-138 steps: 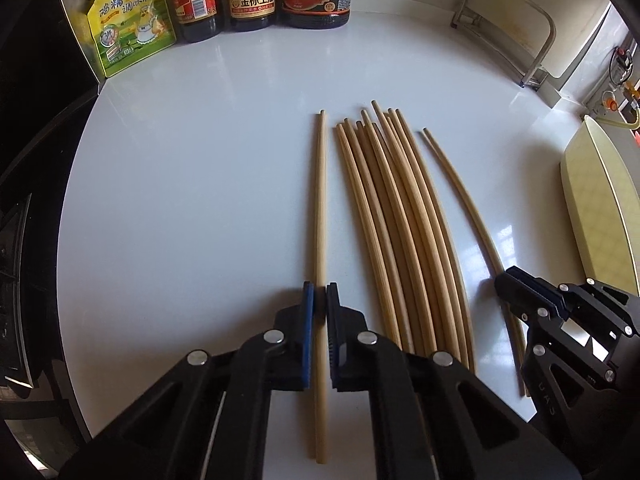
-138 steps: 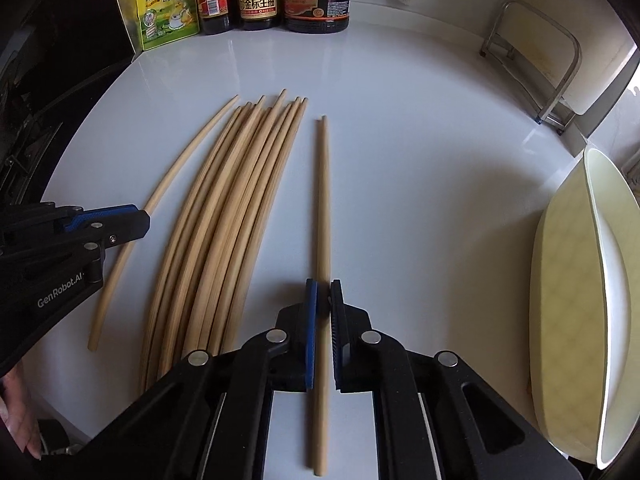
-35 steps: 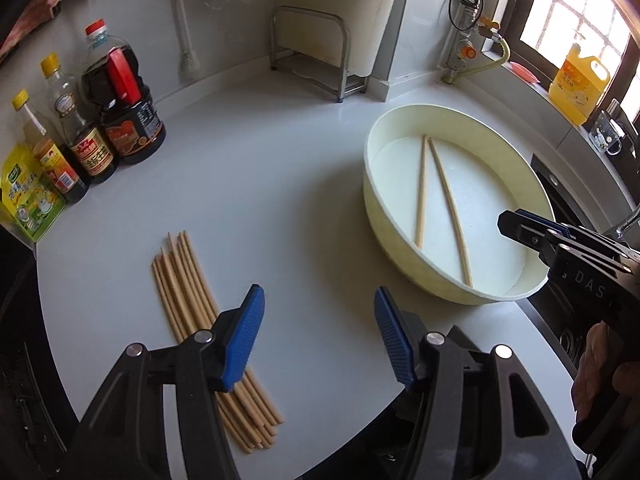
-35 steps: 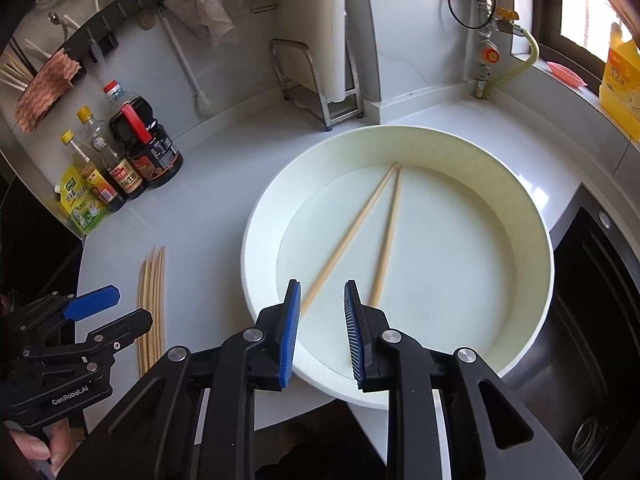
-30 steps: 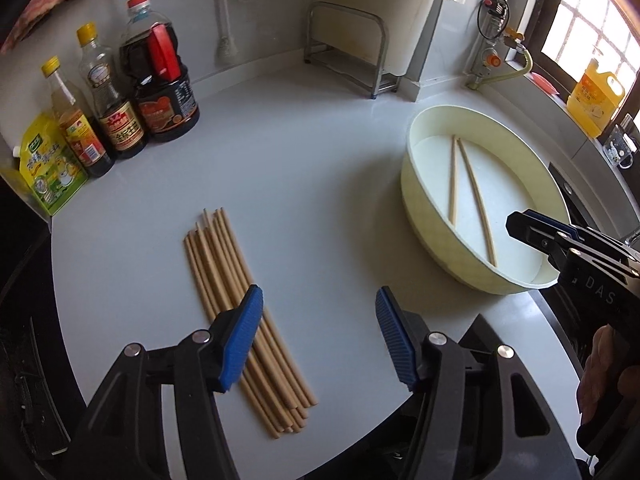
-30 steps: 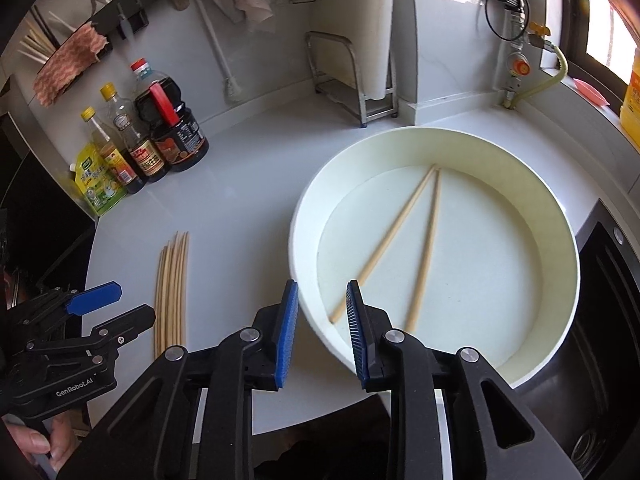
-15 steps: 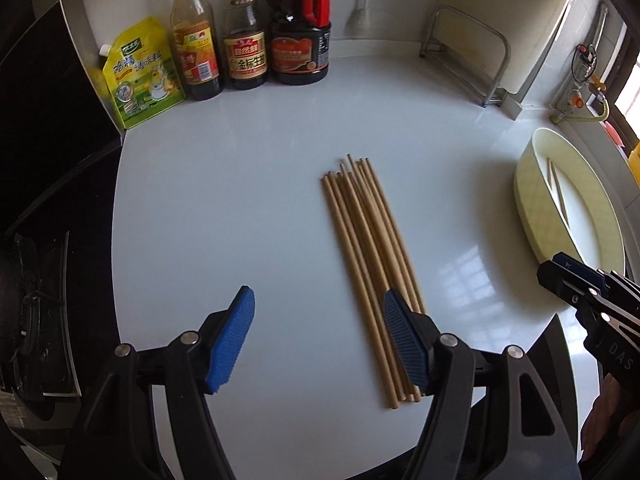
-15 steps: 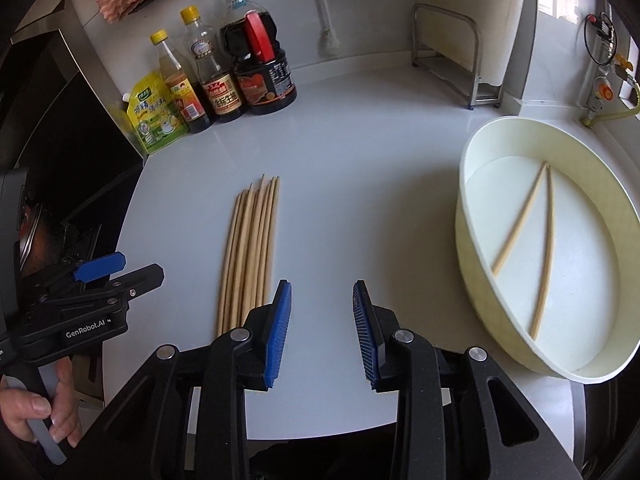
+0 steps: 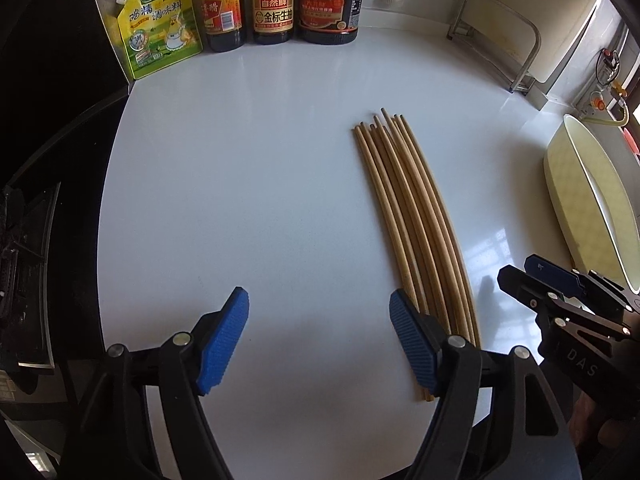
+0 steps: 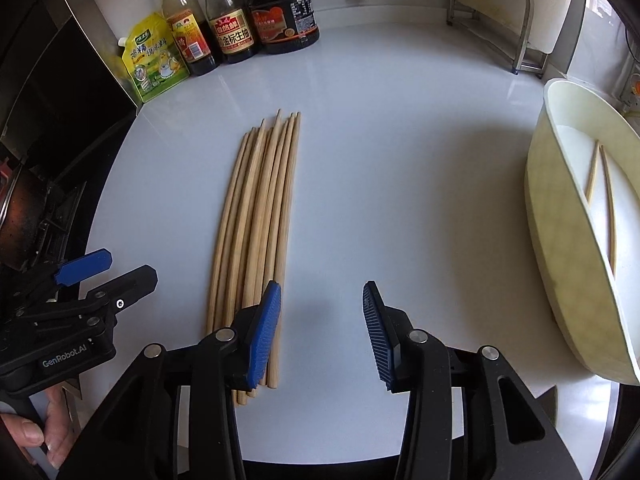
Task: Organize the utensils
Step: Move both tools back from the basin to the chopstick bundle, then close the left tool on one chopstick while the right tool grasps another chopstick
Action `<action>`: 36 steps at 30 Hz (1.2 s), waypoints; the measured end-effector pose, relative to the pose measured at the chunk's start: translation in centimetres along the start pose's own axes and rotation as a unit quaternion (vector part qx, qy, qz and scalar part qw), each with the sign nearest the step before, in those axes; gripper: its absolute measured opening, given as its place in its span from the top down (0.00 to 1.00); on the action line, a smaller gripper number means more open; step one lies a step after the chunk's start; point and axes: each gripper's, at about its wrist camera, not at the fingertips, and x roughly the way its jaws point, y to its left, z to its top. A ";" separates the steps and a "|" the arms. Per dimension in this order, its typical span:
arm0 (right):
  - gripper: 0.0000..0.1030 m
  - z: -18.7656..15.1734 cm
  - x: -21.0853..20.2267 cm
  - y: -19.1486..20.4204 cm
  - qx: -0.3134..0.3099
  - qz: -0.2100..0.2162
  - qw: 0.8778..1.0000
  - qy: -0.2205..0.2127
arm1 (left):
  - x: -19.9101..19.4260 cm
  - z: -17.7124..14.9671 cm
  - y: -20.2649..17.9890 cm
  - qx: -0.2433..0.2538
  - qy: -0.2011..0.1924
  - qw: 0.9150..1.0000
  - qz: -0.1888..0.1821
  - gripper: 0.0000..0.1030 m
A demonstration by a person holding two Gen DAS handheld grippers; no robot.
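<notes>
A bundle of several wooden chopsticks (image 9: 412,216) lies lengthwise on the white counter (image 9: 240,184); it also shows in the right wrist view (image 10: 256,216). My left gripper (image 9: 318,338) is open and empty, just left of the bundle's near end, above the counter. My right gripper (image 10: 320,330) is open and empty, just right of the bundle's near end. Two chopsticks (image 10: 600,184) lie in the pale yellow basin (image 10: 560,240) at the right. The basin's rim shows in the left wrist view (image 9: 576,200).
Three sauce bottles (image 9: 272,0) and a yellow-green seasoning pouch (image 9: 156,28) stand at the counter's far edge. A metal rack (image 9: 496,40) stands at the back right. A black stove (image 9: 28,280) lies past the left edge.
Both grippers have swung from the basin back to the chopstick bundle and moved lower and closer to it. Both jaws stand open, the right wider than before.
</notes>
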 end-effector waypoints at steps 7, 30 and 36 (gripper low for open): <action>0.60 0.3 2.3 0.4 -0.009 -0.004 1.000 0.012 | 1.0 -0.4 0.5 -0.009 0.007 1.000 -0.002 0.31; 0.60 -0.1 3.0 -1.2 -0.012 -0.024 1.000 0.009 | 2.3 0.3 -1.3 -0.004 0.011 0.999 -0.035 0.31; 0.60 0.4 3.0 -2.7 -0.004 -0.031 0.999 0.008 | 3.0 0.5 -1.9 0.003 0.018 0.999 -0.033 0.31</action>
